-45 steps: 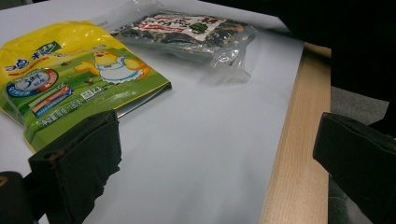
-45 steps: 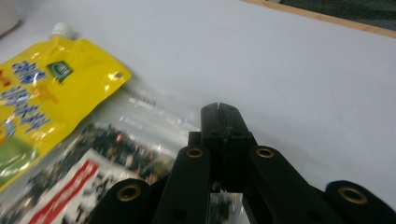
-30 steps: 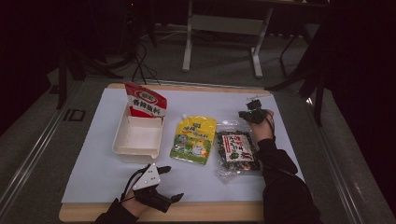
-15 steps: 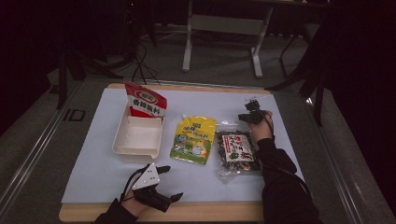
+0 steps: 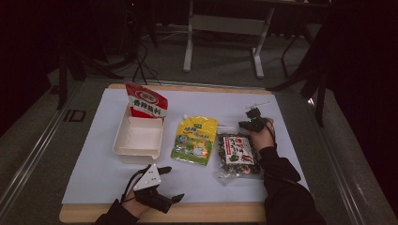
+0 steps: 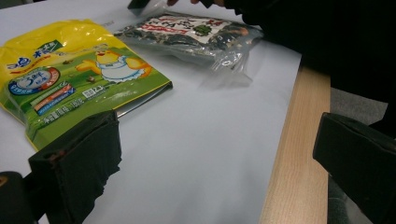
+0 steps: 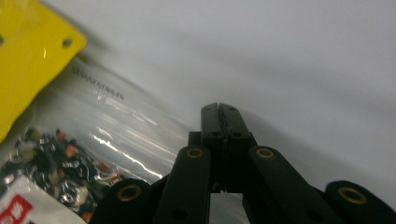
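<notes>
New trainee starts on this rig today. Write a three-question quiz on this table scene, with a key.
1. True or false: the right gripper has its jaws spread wide.
2. Which lies between the white tray and the clear snack bag? A) red packet B) yellow pouch C) cable
3. Fill in: the red packet stands at the tray's ____ end, seen from the high view.

Key: 1 false, they are shut. 2 B, the yellow pouch. 3 far.
</notes>
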{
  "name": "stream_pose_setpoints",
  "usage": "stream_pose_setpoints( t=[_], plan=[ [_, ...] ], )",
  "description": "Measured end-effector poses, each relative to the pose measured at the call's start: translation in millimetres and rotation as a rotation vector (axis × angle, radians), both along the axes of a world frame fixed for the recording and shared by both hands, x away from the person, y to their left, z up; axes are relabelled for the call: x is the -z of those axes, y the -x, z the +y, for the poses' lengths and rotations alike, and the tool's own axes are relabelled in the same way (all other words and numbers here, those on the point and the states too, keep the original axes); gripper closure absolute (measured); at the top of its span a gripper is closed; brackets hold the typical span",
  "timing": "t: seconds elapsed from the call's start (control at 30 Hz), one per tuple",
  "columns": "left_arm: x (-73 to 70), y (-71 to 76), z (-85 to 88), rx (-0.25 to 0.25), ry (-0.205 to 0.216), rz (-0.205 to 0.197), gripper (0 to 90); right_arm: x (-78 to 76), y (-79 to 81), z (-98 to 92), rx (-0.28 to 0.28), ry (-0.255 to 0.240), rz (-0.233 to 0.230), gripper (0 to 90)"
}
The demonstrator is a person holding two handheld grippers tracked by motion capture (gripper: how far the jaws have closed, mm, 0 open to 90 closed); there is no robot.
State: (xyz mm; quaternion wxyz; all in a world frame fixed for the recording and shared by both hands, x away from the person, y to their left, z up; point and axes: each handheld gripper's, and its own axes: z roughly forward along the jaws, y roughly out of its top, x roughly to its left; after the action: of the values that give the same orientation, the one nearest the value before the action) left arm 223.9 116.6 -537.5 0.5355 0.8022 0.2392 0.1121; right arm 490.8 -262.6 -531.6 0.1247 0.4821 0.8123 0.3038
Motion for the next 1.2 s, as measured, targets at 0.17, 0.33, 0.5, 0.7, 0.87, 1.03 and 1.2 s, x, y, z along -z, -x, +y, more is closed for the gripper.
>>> stream_pose_setpoints(
  t=[0.17,0.33,0.5,0.7,0.87,1.03,1.2],
  plan=[
    [-1.2,1.2,-1.2,0.002,-0.002,-0.006,2.2,0.9,16.7,-5.7,-0.002,-0.013,-0.006,90.0],
    [-1.0,1.0,-1.9,0.004,-0.006,-0.006,2.2,-1.9,37.2,-12.1,-0.025,-0.011,-0.010,90.0],
    [-1.9,1.3,-2.5,0.005,-0.007,-0.011,2.1,-2.6,58.3,-17.1,-0.044,-0.011,-0.010,90.0],
    [-2.1,1.3,-3.1,0.004,-0.006,-0.014,2.1,-4.5,73.2,-23.9,-0.049,-0.032,-0.020,89.7],
    [-2.1,0.9,-2.8,0.003,-0.006,-0.014,2.2,-21.3,75.8,-35.3,-0.025,-0.054,-0.063,86.2],
    [-1.3,0.2,-3.3,0.003,-0.009,-0.011,2.2,-40.6,85.1,-48.8,-0.026,-0.073,-0.102,81.8],
    [-1.4,0.0,-3.5,0.002,-0.006,-0.009,2.2,-52.5,101.9,-60.7,-0.042,-0.106,-0.127,73.5]
  ],
)
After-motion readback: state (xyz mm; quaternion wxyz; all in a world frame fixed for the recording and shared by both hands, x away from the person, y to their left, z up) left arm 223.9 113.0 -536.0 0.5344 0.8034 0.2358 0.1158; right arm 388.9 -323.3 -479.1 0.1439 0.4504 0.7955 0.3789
